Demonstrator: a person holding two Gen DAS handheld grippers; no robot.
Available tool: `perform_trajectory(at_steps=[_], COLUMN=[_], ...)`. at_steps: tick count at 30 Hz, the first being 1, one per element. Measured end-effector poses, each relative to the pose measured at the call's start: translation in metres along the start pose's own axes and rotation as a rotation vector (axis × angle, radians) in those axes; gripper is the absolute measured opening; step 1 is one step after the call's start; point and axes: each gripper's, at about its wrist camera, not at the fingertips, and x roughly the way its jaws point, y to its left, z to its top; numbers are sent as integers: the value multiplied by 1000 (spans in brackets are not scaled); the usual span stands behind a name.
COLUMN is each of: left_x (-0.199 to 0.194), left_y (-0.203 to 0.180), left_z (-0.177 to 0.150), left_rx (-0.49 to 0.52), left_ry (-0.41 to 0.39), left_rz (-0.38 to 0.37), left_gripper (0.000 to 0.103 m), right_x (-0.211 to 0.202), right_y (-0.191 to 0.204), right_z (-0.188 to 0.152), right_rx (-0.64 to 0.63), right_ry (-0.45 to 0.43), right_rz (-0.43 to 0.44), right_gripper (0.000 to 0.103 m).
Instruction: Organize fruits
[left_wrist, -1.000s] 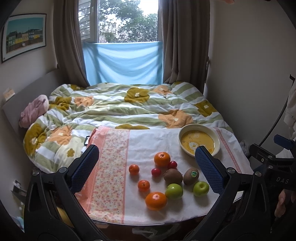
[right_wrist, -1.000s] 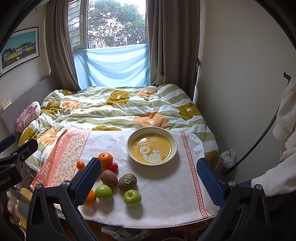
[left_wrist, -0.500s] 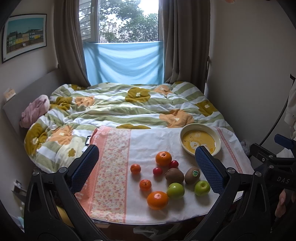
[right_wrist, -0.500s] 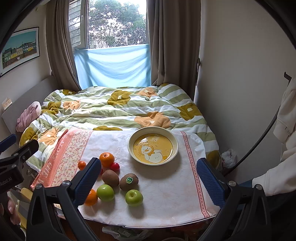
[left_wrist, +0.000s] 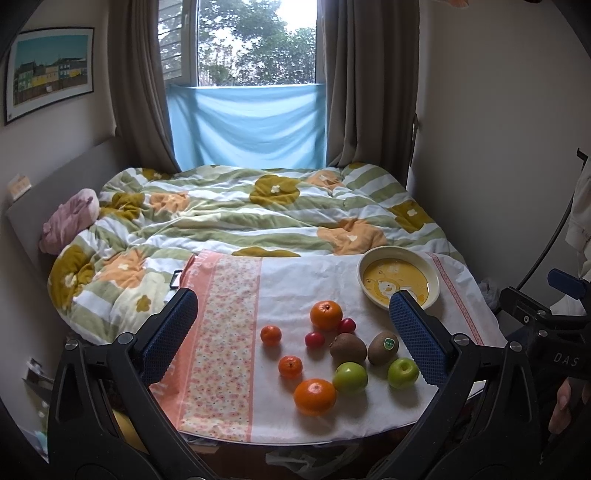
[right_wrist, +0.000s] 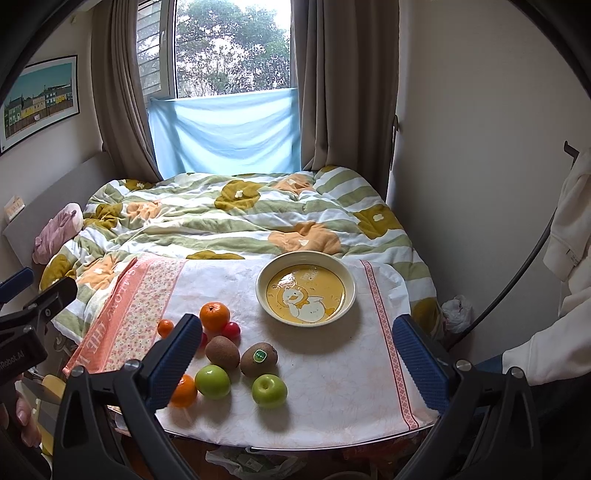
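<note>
Left gripper (left_wrist: 293, 325): spread wide, holding nothing; hovering above the near edge of the desk (left_wrist: 295, 284), jaws framing the fruit cluster, apparently a stance for choosing a first pick.
Right gripper (right_wrist: 299, 350): likewise spread and empty; raised over the near edge, with the bowl at 12 o'clock between its jaws.
Bowl (right_wrist: 264, 275): yellow inside, duck picture on the bottom, nothing in it; at 1 o'clock from the fruit, well apart, likely the place meant to collect them.
Oranges: large one (left_wrist: 325, 314) at the far side of the cluster, another large one (left_wrist: 314, 396) at 6 o'clock, nearest the edge.
Tangerines: two small ones (left_wrist: 270, 334) (left_wrist: 290, 366) at 9 o'clock of the cluster, apart from each other.
Cherry tomatoes: one (left_wrist: 347, 325) touching the far orange, one (left_wrist: 314, 339) just beside it.
Kiwis: plain one (left_wrist: 347, 348) and stickered one (left_wrist: 383, 348), side by side at the centre.
Green apples: one (left_wrist: 350, 377) in front of the plain kiwi, one (left_wrist: 402, 373) at 3 o'clock, close to the left gripper's right jaw.
Arrangement: kinds mixed together on the cloth, none in the bowl; sorting judged not yet begun.
Likely next: right-hand apple or stickered kiwi easiest for the right gripper, closest to the bowl; round fruit prone to rolling toward the near edge if nudged.
</note>
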Motion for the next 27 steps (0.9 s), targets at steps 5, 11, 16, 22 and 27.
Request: perform_trajectory(at_steps=[5,11,16,22,27], left_x=[0,-1,-3,-6,-8], left_y=[-1,-3,-2,-3,-3], left_z=[0,-1,-1,-3,-1], left_rx=[1,2,5,11,28], left_ry=[0,-1,-4,-11,-18], left_rz=[2,3,4,2,-30], left_gripper=[103,103,103,103,103], right_x=[-1,-2,-2,-4,-6], right_y=[0,0,0,3,5], right_z=[-1,-1,0,2,4], right_rx=[1,1,3,-2,0], right_ry=[0,-1,-2,-6,-9], right_rz=[1,1,1,-3,1], right_gripper=[103,103,103,103,103])
